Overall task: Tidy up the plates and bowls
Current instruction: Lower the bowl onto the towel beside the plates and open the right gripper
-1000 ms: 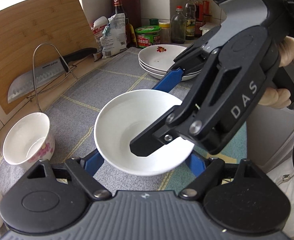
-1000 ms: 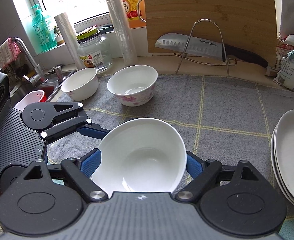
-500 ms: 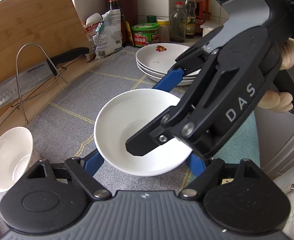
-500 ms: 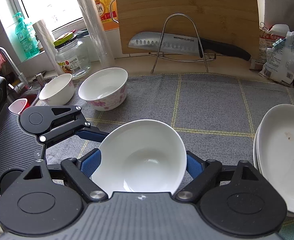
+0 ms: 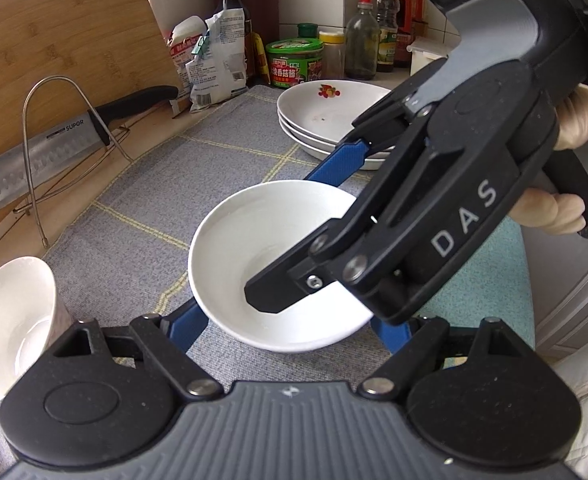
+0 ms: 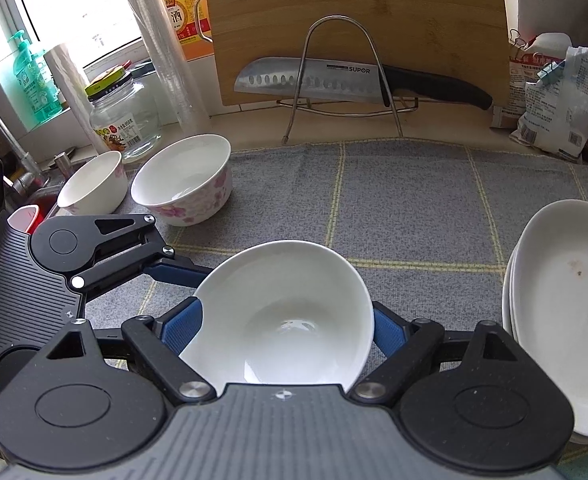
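Where the grey checked cloth (image 6: pixel 406 200) covers the worktop: stacked white plates (image 6: pixel 566 312) at its right edge; plain white ceramic bowl (image 6: pixel 285 312) near its front edge, clamped rim to rim by both the right gripper (image 6: pixel 283 326) and left gripper (image 5: pixel 289 324); flowered white bowl (image 6: pixel 183 186) at its back-left corner.

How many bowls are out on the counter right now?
3: a plain white bowl held between both tools' fingers, a pink-flowered bowl left of it, and a smaller white bowl by the sink. Others may be hidden.
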